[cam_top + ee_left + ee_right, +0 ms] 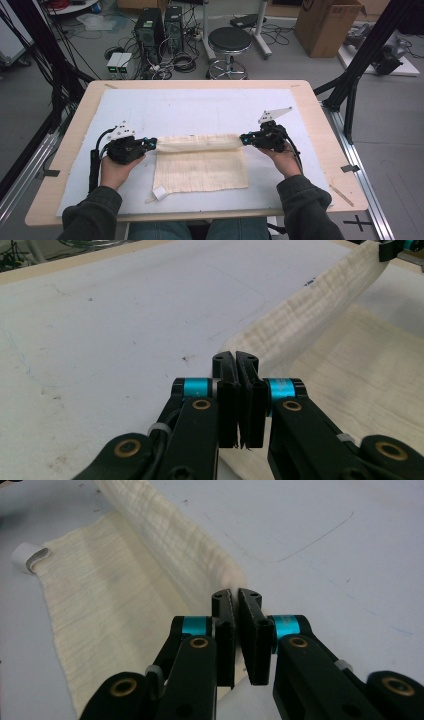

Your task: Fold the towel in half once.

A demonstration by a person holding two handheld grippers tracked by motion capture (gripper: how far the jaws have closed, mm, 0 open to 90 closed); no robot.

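one cream cloth (200, 167) lies in the middle of the worktop, close to the person's edge. its far edge is gathered into a roll that runs straight across from left to right, stretched between the two hands; the rest hangs flat toward the person, with a small white tag (160, 192) at the near left corner. the left tongs (151, 144) are clenched on the left end of that rolled edge, and in the left gripper view the cloth comes out from between the pressed jaws. the right tongs (243, 139) are clenched on the right end the same way.

under it is a white mat (200, 107), faintly marked and smudged, covering most of a pale wooden worktop (65, 145).

beyond that the room has a grey floor, one round black stool (229, 41), two dark computer towers (160, 27) in a tangle of cables, one open cardboard box (325, 25) and black frame posts on both sides.

two hands, two dark sleeves, two tongs.
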